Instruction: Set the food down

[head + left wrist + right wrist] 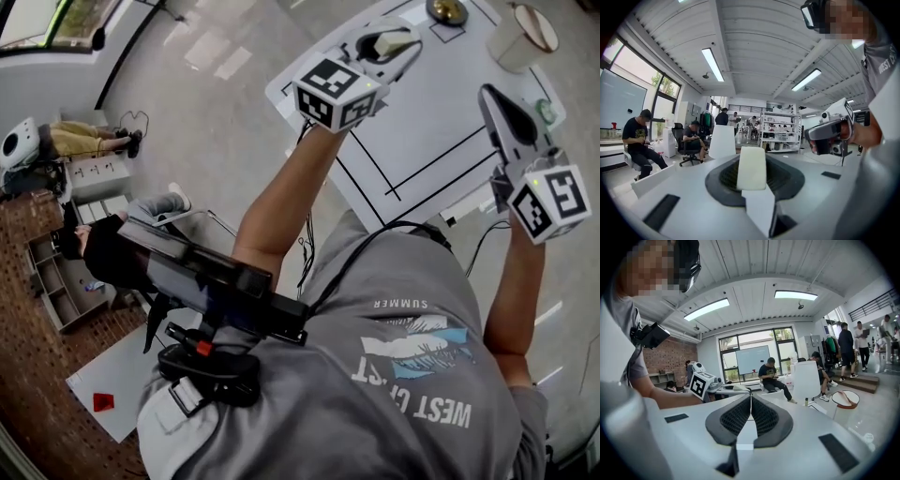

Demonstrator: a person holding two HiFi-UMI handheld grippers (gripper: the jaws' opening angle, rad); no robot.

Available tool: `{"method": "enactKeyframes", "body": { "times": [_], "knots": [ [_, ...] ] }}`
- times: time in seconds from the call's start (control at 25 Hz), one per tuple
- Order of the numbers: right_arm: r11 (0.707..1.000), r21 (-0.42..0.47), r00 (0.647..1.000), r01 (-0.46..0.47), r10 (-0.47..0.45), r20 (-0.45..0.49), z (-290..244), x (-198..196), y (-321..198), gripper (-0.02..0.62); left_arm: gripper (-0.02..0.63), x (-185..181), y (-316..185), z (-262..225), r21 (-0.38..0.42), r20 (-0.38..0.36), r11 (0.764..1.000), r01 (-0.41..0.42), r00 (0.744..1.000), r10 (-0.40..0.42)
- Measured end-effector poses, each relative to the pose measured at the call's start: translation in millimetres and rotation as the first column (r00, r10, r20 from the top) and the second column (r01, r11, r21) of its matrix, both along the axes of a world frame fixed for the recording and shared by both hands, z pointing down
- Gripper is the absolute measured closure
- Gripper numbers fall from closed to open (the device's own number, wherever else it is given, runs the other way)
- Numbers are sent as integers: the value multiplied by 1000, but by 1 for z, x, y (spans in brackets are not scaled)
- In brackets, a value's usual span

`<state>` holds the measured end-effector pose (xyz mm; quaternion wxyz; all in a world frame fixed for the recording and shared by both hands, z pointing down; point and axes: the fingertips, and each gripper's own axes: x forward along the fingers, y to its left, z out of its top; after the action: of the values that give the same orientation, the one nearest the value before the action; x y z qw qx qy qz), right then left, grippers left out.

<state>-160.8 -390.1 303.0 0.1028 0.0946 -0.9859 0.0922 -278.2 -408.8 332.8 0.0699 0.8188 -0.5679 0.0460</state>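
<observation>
A pale cream block of food (pixel 751 168) stands upright between the jaws of my left gripper (pixel 751 161), which is shut on it. In the head view that gripper (pixel 389 42) is held up over the near corner of the white table (pixel 422 141), with the cream piece showing at its tip. My right gripper (pixel 494 98) is raised over the table's right side. Its jaws (pixel 750 404) meet along a thin line with nothing between them. Both grippers point level across the room, not down at the table.
A white cylinder (pixel 511 42) topped by a round plate (pixel 845 398) with something brown stands at the table's far right. A brass object (pixel 447 9) lies at the far edge, a small green thing (pixel 547 111) at the right edge. People sit in chairs (pixel 640 145) behind.
</observation>
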Motion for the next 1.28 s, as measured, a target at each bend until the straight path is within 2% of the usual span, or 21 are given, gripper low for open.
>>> {"method": "enactKeyframes", "body": {
  "times": [0.24,0.52,0.92,1.28],
  "knots": [
    [999,-21,999,-36,36,-12,20,-12,-2,588,505,-21,-24,42,-60,3,998,-19,1000,19],
    [996,-34,996,-87,85,-34,19,-17,-9,588,505,-47,-54,79,-160,21,986,-38,999,42],
    [983,-64,982,-174,169,-83,34,-7,-19,588,505,-74,-95,146,-297,81,954,-51,994,78],
    [970,-98,970,-221,209,-121,52,-3,-31,588,505,-89,-133,208,-411,160,910,-43,980,119]
  ]
}}
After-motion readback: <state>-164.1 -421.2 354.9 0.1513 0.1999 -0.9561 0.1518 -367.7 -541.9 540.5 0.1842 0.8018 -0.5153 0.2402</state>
